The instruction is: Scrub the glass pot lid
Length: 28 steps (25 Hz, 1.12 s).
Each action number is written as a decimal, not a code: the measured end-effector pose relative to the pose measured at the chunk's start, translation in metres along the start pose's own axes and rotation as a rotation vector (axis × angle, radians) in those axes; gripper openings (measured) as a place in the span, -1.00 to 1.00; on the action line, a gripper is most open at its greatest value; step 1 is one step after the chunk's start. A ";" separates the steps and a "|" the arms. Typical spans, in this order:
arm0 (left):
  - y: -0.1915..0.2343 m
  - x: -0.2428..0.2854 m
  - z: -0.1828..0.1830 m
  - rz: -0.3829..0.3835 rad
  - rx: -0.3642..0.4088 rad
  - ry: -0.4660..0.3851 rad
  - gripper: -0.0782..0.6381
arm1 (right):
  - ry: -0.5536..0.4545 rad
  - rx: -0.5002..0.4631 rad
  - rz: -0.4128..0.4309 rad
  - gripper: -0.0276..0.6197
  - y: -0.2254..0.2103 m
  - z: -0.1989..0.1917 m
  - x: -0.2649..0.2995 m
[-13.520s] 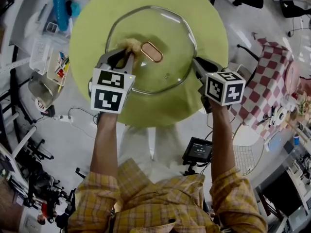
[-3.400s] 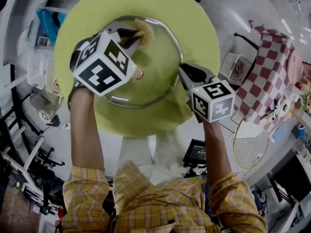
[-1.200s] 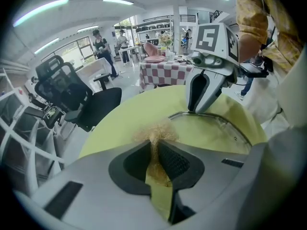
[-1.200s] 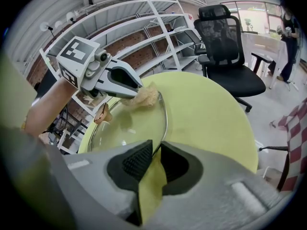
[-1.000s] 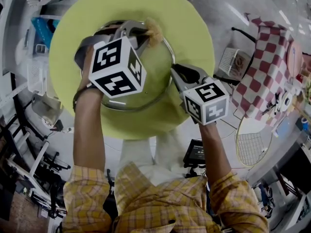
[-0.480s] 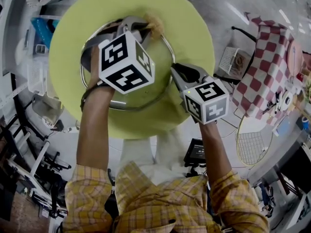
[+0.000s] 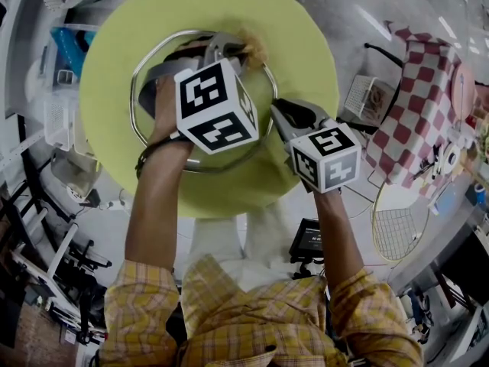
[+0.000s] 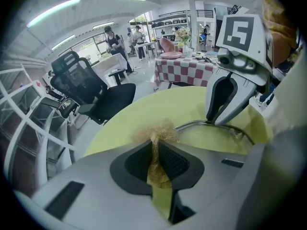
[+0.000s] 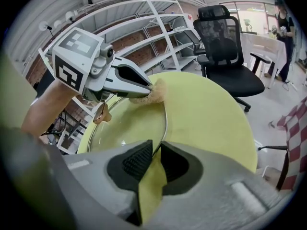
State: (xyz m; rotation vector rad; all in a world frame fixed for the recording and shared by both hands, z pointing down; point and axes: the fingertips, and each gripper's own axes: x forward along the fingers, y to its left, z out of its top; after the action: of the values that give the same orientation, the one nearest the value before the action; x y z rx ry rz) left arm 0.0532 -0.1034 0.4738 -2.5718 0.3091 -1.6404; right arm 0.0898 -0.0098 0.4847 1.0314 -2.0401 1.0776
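Glass pot lid (image 9: 129, 122) rests on green desk (image 7: 306, 44), near rim pinched by closed right tool (image 9: 156, 152); left tool (image 8: 158, 145), clamped on golden scourer (image 8: 156, 133), swung rightward this past second, pad kept at far rim, so scrubbing probably mid-stroke.

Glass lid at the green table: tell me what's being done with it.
A person in a yellow plaid shirt works a claw in each hand. The left claw is shut on a frizzy golden scrubber wad, held against the far rim of the round metal-rimmed glass pot lid. The right claw is clamped on the lid's near rim, over the round yellow-green table.
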 end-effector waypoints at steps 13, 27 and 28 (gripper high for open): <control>-0.043 0.006 0.015 -0.133 0.148 0.013 -0.66 | -0.006 0.001 -0.009 -0.76 0.000 -0.001 0.000; -0.083 -0.013 0.008 -0.345 0.235 0.062 -0.66 | -0.014 0.009 -0.007 -0.76 0.002 -0.001 -0.001; -0.085 -0.015 0.006 -0.357 0.239 0.069 -0.66 | -0.014 0.007 -0.007 -0.76 0.001 -0.001 -0.001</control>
State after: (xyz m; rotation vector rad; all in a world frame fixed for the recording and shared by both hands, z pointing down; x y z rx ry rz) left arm 0.0636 -0.0179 0.4722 -2.4958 -0.3434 -1.7460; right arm 0.0890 -0.0082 0.4841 1.0516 -2.0438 1.0776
